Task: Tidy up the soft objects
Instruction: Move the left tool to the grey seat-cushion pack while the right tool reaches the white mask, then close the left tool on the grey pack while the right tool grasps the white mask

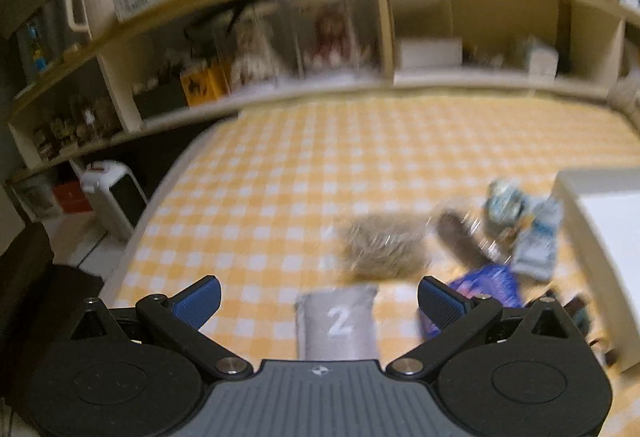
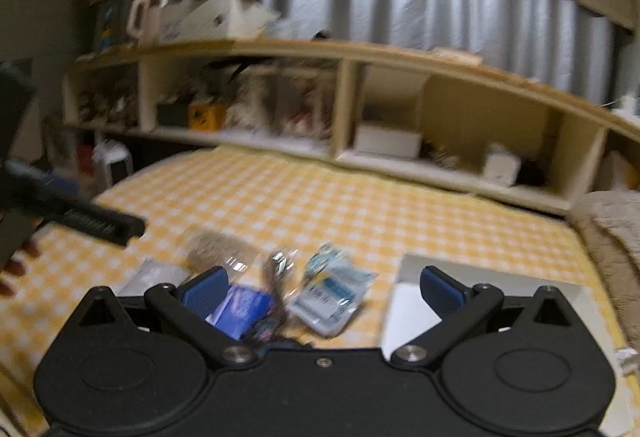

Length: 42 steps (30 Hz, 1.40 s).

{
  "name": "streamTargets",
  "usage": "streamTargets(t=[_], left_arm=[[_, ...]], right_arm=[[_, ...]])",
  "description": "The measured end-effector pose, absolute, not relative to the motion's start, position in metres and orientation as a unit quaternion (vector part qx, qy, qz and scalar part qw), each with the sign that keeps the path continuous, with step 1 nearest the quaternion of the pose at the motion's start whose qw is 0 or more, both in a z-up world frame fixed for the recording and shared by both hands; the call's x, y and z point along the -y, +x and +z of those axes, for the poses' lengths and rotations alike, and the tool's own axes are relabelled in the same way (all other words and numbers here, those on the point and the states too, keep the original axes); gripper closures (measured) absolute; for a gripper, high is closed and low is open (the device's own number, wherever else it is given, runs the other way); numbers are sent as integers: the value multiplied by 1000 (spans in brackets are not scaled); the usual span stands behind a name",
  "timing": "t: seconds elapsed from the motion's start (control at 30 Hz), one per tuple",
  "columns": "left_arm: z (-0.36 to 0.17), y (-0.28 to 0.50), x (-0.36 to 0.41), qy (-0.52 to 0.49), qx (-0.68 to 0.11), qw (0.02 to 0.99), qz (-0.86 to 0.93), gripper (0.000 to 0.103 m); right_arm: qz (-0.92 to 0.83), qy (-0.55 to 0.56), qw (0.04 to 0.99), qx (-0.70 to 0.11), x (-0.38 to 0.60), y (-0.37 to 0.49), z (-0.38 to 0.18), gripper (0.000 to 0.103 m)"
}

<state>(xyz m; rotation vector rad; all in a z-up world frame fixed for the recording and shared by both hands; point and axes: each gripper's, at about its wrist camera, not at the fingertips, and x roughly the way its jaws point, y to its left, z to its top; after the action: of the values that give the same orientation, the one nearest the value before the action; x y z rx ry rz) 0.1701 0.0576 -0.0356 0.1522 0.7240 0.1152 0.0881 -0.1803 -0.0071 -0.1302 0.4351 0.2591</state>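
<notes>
Several soft packets lie on the yellow checked bed cover (image 1: 280, 173). In the left wrist view my left gripper (image 1: 319, 299) is open and empty above a grey pack marked 2 (image 1: 338, 321). Past it lie a tan fluffy bundle (image 1: 384, 247), a dark packet (image 1: 460, 237), a purple packet (image 1: 486, 283) and pale blue packets (image 1: 536, 237). In the right wrist view my right gripper (image 2: 324, 289) is open and empty over the blue packet (image 2: 240, 307), the pale blue packet (image 2: 332, 293) and the tan bundle (image 2: 216, 247). The left gripper (image 2: 80, 217) shows at the left.
A white box (image 1: 608, 237) stands on the bed at the right; it also shows in the right wrist view (image 2: 412, 301). A long wooden shelf (image 2: 360, 109) full of items runs behind the bed. A white appliance (image 1: 114, 193) stands on the floor at the left.
</notes>
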Motion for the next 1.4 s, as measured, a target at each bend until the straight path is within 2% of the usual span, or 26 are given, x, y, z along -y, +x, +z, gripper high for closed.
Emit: streamTargets(t=[0.17, 0.53, 0.57, 0.63, 0.7, 0.9, 0.97, 1.03, 1.13, 1.27, 1.4], left_arm=[[-67, 196, -74, 33, -428, 901, 58, 0], [-117, 224, -94, -49, -512, 855, 65, 0], [-121, 226, -94, -48, -520, 850, 64, 0], [-128, 228, -93, -26, -527, 847, 61, 0], [-131, 228, -88, 6, -520, 852, 54, 0], [-135, 228, -88, 9, -508, 861, 40, 0], [-136, 229, -89, 8, -509, 860, 40, 0], [-137, 231, -88, 8, -509, 860, 41, 2], [-131, 226, -84, 14, -502, 864, 29, 13], [-124, 224, -83, 11, -492, 870, 14, 39], [-117, 222, -86, -14, -491, 871, -1, 46]], right_arm=[[168, -78, 951, -246, 168, 104, -26, 0], [278, -187, 892, -303, 126, 101, -70, 1], [290, -195, 886, -305, 122, 97, -73, 2], [315, -208, 872, -310, 114, 93, -78, 10], [334, -221, 860, -318, 106, 93, -84, 12], [342, -250, 847, -320, 89, 98, -102, 18], [340, -252, 846, -325, 87, 101, -107, 27], [334, -258, 845, -329, 87, 101, -109, 48], [328, -259, 845, -334, 87, 103, -109, 66], [330, -226, 849, -346, 95, 105, -98, 80], [335, -200, 854, -345, 103, 103, -86, 85]])
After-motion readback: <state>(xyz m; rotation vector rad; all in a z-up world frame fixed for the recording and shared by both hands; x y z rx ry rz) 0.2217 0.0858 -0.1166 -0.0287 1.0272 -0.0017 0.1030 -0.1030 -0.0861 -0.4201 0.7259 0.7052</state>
